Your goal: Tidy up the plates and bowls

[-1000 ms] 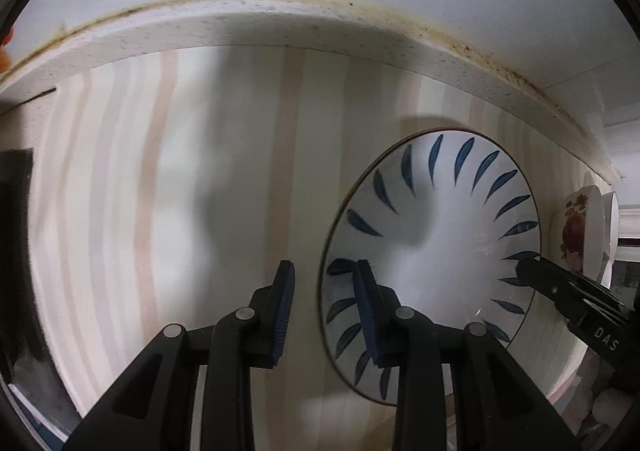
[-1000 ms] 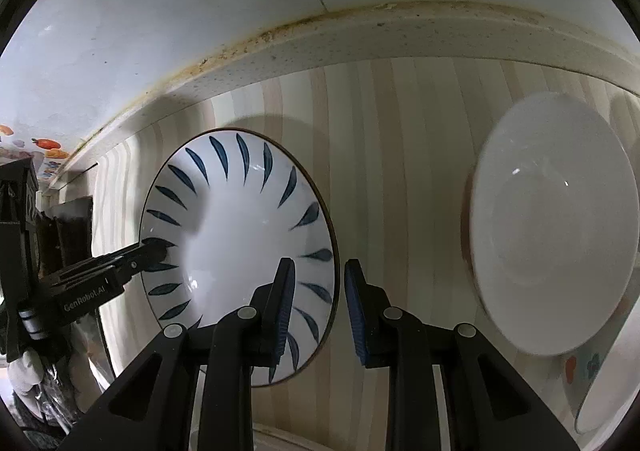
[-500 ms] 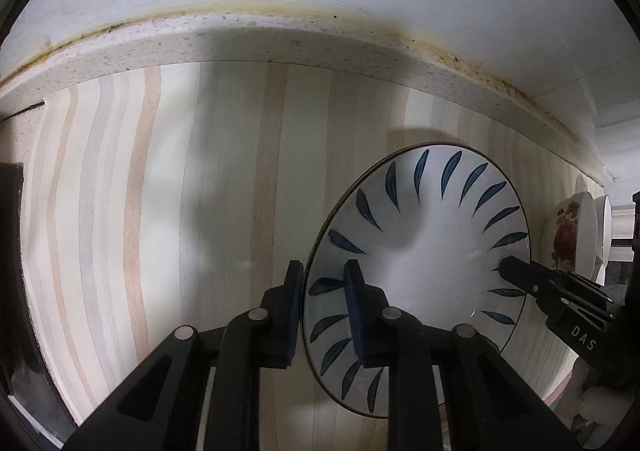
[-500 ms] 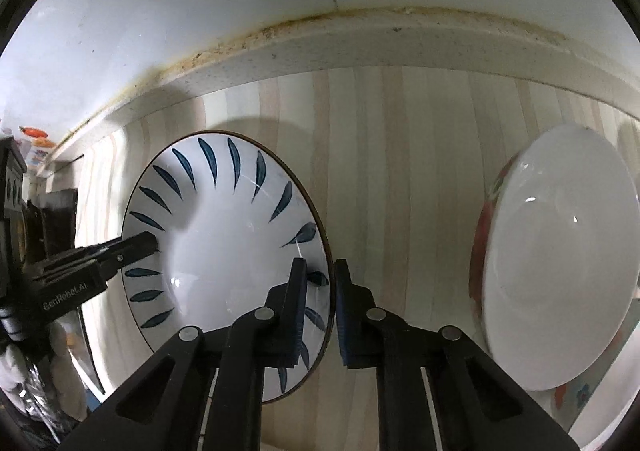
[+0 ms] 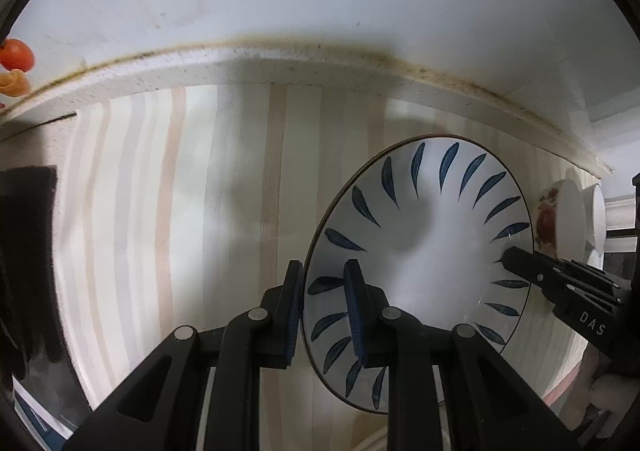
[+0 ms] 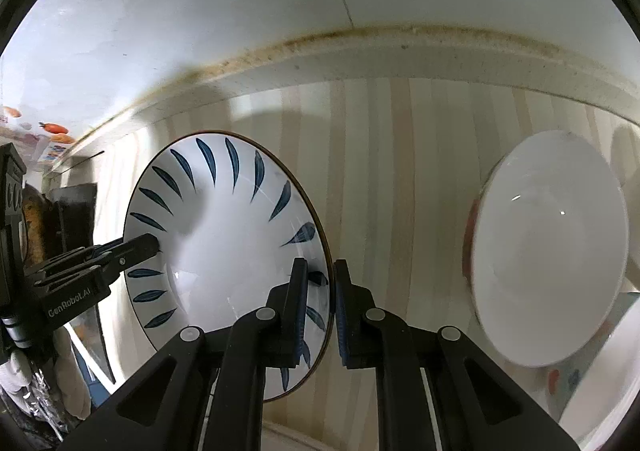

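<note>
A white bowl with blue leaf strokes (image 5: pixel 424 251) hangs between my two grippers over the striped mat (image 5: pixel 192 211). My left gripper (image 5: pixel 324 271) is shut on its left rim, one pad outside and one inside. My right gripper (image 6: pixel 320 271) is shut on the opposite rim of the same bowl (image 6: pixel 224 251). Each gripper shows in the other's view: the right one (image 5: pixel 560 291) at the bowl's far edge, the left one (image 6: pixel 100 263) likewise. The bowl looks slightly tilted and raised off the mat.
A plain white bowl (image 6: pixel 548 283) with a red pattern outside stands to the right, also seen edge-on (image 5: pixel 568 211). A stained ledge (image 5: pixel 320 63) and white wall close the back. Dark objects (image 6: pixel 72 211) stand at the left end of the counter.
Both grippers closed onto the blue-leaf bowl's rim. In the left view the mat has since dropped away and more wall shows, the bowl staying between the pads.
</note>
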The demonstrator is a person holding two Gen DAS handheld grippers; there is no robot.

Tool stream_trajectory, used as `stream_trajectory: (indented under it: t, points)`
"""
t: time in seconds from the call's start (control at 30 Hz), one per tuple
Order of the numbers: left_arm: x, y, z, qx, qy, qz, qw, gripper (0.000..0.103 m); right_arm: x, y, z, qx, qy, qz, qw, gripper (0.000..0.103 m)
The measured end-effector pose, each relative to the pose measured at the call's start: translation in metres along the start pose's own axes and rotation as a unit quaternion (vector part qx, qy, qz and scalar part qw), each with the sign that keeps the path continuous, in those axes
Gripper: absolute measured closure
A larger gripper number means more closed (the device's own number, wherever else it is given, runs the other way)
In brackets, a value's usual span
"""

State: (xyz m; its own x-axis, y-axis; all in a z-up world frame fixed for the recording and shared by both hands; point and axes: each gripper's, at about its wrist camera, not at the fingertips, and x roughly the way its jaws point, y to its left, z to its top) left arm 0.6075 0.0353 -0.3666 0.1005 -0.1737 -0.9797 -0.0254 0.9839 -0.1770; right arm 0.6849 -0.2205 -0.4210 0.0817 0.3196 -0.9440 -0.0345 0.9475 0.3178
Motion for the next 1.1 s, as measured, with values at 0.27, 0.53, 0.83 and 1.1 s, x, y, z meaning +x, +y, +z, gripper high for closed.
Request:
stream_trajectory:
  t: [0.27,0.53,0.83,1.1]
  points:
    - [-0.035,-0.009,-0.025,0.007,-0.014,0.0,0.9999,0.084,-0.037,0.008,-0.024,-0.01,0.002,0.02,1.0,0.089]
    - [-0.056,-0.019,-0.078,0.02,-0.021,-0.004,0.9996,0.084,-0.07,0.012,-0.073,-0.029,0.01,0.023,0.999,0.089]
    - [-0.071,-0.025,-0.146,0.024,-0.019,-0.004,0.9995,0.084,-0.09,0.007,-0.145,-0.041,0.018,0.032,0.998,0.089]
    - [-0.046,-0.034,-0.187,0.023,0.011,-0.007,0.9996,0.084,-0.07,-0.018,-0.2,-0.033,0.052,0.033,0.998,0.089]
